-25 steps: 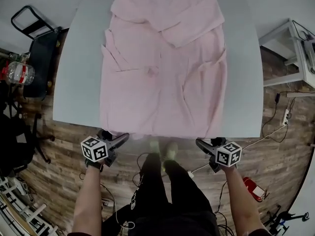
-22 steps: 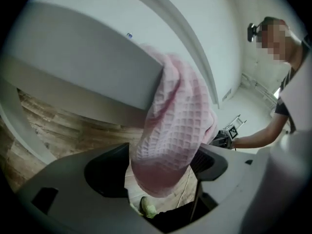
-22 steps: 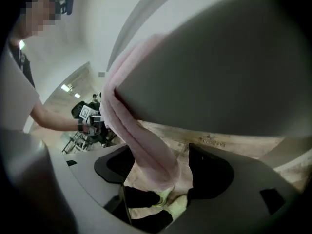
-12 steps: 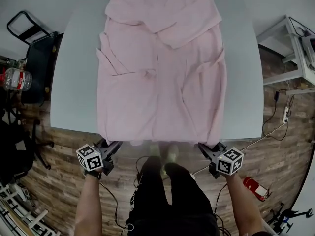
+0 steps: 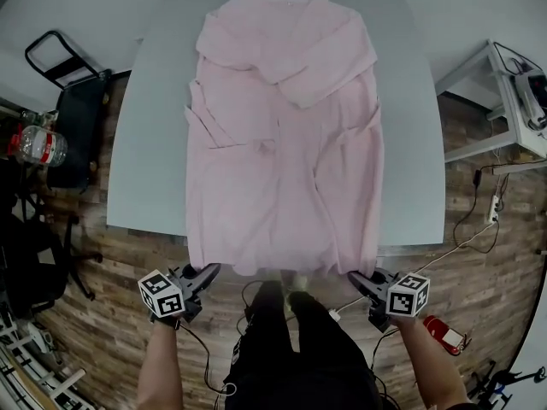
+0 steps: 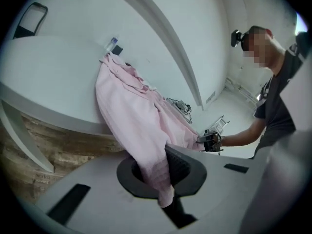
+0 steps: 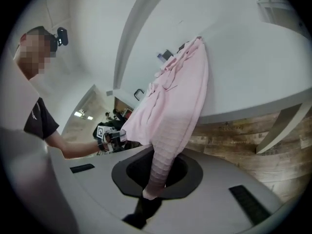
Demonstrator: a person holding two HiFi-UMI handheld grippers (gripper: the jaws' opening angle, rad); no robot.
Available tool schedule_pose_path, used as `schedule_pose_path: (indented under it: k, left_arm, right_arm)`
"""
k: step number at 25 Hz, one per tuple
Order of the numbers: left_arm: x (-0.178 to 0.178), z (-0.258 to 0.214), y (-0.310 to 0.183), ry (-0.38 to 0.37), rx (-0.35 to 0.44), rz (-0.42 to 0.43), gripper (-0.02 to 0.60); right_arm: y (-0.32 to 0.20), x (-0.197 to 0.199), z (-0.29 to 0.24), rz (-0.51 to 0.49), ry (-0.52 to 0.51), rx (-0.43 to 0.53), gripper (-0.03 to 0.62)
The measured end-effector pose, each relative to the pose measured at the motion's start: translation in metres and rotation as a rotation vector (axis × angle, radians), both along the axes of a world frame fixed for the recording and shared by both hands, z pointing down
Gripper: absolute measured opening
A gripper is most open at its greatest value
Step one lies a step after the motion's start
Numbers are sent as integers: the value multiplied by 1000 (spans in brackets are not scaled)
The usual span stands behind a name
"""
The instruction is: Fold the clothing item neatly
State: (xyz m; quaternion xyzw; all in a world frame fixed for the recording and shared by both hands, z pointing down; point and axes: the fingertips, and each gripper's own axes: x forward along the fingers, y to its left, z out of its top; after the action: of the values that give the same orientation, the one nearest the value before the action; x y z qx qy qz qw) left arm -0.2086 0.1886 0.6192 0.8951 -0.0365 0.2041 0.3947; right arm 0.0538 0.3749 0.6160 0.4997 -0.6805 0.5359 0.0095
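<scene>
The grey table (image 5: 145, 143) filled the middle of the head view, with wood floor around it. The pink garment (image 5: 282, 143) lay spread along the table, its collar at the far edge and its sleeves folded across the chest. Its hem reached past the near edge and hung off the table. A black chair (image 5: 73, 114) stood to the left of the table and a white rack (image 5: 513, 92) to the right.

The left gripper (image 5: 208, 271) was clamped on the hem's left corner. In the left gripper view the ribbed pink cloth (image 6: 146, 130) ran down between the closed jaws. The right gripper (image 5: 354, 277) was clamped on the right corner, where the same ribbed edge (image 7: 168, 145) was pinched between its jaws. Both grippers were held just off the table's near edge.

A clear plastic bottle (image 5: 38, 146) with a red label lay on its side near the chair. What it held could not be made out
</scene>
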Motion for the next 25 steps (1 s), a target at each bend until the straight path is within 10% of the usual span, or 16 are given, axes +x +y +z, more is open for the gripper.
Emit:
schedule_pose_path:
  k: [11, 25]
  left_arm:
    - [16, -15, 15, -164, 196, -58, 8]
    - [3, -64, 55, -116, 126, -70, 8]
  right_arm:
    - [-4, -9, -15, 86, 47, 10, 23]
    - [22, -15, -68, 85, -58, 18, 23]
